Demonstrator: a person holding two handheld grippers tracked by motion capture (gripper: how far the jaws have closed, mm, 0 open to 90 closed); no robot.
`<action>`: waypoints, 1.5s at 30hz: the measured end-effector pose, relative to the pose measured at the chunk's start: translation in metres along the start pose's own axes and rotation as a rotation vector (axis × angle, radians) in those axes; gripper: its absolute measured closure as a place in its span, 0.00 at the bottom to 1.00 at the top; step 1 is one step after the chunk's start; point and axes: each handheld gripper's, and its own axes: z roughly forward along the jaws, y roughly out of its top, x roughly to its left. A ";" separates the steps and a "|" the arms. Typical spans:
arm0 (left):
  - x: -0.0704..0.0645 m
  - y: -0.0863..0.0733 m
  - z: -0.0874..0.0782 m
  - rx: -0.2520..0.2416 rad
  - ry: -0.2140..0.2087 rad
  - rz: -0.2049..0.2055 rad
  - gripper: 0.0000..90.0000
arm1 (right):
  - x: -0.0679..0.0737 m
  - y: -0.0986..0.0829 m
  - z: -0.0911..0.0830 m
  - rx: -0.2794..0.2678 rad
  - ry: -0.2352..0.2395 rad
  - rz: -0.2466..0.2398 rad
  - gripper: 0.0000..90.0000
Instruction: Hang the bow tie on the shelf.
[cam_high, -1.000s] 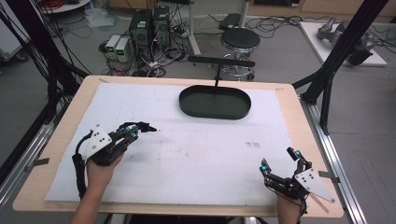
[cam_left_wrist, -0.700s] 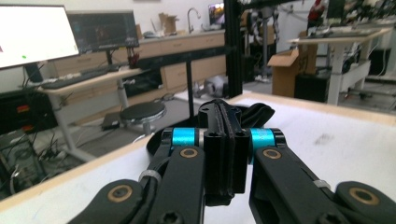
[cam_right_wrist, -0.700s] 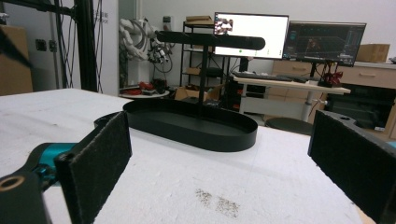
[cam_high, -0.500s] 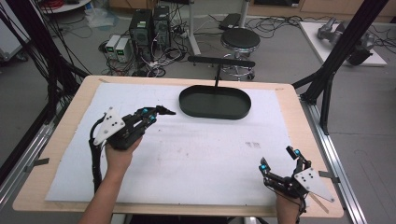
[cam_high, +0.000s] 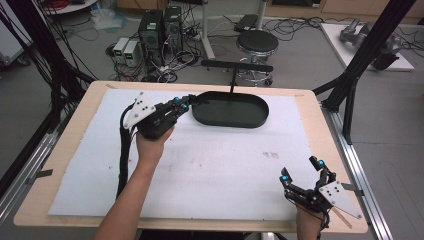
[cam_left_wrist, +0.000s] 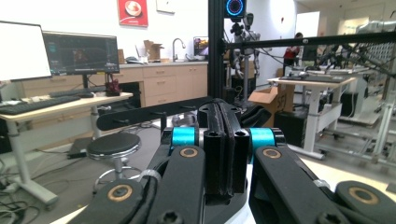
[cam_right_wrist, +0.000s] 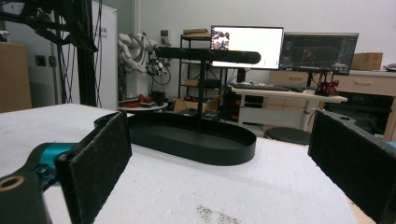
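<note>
Wooden surface (cam_high: 70, 135) under white mat (cam_high: 215, 165); lab room, stool (cam_high: 257, 42) and computers (cam_high: 157, 30) beyond. Black oval tray (cam_high: 230, 110) at far centre, empty. Left claw (cam_high: 192, 101) pressed together at tray's rim. Right claw (cam_high: 300, 172) spread, near corner.

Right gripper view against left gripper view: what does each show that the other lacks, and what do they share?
The right gripper view alone shows the black oval tray resting on the white mat, seen between the right gripper with its jaws wide apart. The left gripper view alone shows the left gripper with its jaws pressed together, plus wooden cabinets with a sink tap behind. Both share the black crossbar stand, a round stool and desks with monitors.
</note>
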 end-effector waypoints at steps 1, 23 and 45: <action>0.001 0.000 0.004 0.003 -0.005 -0.010 0.98 | 0.000 0.000 0.000 0.002 0.001 0.002 0.06; 0.034 -0.006 0.088 0.007 0.031 -0.096 0.98 | -0.001 0.000 -0.001 -0.001 -0.011 -0.035 0.06; 0.074 -0.020 0.131 0.069 0.114 -0.166 0.98 | -0.007 -0.002 -0.010 0.008 -0.033 -0.024 0.06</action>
